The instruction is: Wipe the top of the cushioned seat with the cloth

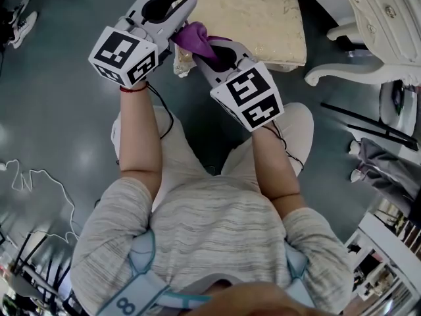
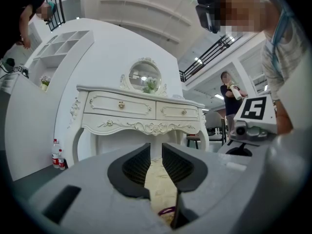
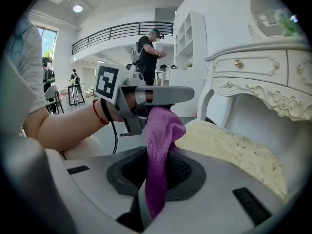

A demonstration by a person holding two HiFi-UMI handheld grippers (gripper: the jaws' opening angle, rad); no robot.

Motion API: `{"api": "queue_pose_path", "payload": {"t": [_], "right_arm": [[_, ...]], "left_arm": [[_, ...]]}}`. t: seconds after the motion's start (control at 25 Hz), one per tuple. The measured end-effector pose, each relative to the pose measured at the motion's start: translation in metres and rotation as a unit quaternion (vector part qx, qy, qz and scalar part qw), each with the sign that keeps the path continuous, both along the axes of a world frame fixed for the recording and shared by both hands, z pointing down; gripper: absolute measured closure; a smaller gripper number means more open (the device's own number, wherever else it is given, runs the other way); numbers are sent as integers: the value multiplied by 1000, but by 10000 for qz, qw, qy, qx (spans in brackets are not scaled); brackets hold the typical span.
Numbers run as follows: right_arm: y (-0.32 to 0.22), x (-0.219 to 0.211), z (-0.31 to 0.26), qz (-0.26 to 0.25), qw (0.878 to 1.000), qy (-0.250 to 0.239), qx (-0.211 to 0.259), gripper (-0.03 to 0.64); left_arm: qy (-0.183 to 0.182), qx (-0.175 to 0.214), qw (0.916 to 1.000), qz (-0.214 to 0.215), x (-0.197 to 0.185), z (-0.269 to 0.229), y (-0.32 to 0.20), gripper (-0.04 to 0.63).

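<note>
The cushioned seat [image 1: 263, 15] has a cream patterned top and lies just ahead of both grippers. My right gripper [image 1: 209, 47] is shut on a purple cloth [image 1: 194, 37], which stands up out of its jaws [image 3: 158, 152]. The cloth's [image 3: 161, 130] upper end reaches the underside of my left gripper [image 3: 156, 95], above the near edge of the seat [image 3: 229, 147]. My left gripper [image 2: 156, 147] points at the seat [image 2: 158, 179] with its jaws a little apart and nothing between the pads. A sliver of the purple cloth [image 2: 168, 211] shows below it.
A white carved dressing table [image 2: 141, 113] with a round mirror stands behind the seat, its legs [image 1: 342, 71] to the right. The person's knees are under the grippers. Two bottles [image 2: 57, 155] stand on the floor on the left. People stand in the background [image 3: 148, 48].
</note>
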State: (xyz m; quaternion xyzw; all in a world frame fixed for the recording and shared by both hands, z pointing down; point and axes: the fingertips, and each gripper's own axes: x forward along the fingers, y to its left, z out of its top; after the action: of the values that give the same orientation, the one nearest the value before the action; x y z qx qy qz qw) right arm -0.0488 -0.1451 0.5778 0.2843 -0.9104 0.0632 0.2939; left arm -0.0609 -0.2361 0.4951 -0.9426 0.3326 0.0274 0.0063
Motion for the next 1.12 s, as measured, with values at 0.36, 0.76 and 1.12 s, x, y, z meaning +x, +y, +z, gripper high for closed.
{"api": "queue_pose_path", "payload": {"t": [0.36,0.76,1.12], "right_arm": [[-21,62,-1,725,9972,90,130,551],[-34,144,-1,1622,9861,254,254,551],[-40,226,-1,2434,9688,329,338,551]], "left_arm": [[-57,-19,9999,113,11,3,3,512],[-198,-51,9993,308,29,8,7,512],[-328,-61,9986,401,45,10,9,512]]}}
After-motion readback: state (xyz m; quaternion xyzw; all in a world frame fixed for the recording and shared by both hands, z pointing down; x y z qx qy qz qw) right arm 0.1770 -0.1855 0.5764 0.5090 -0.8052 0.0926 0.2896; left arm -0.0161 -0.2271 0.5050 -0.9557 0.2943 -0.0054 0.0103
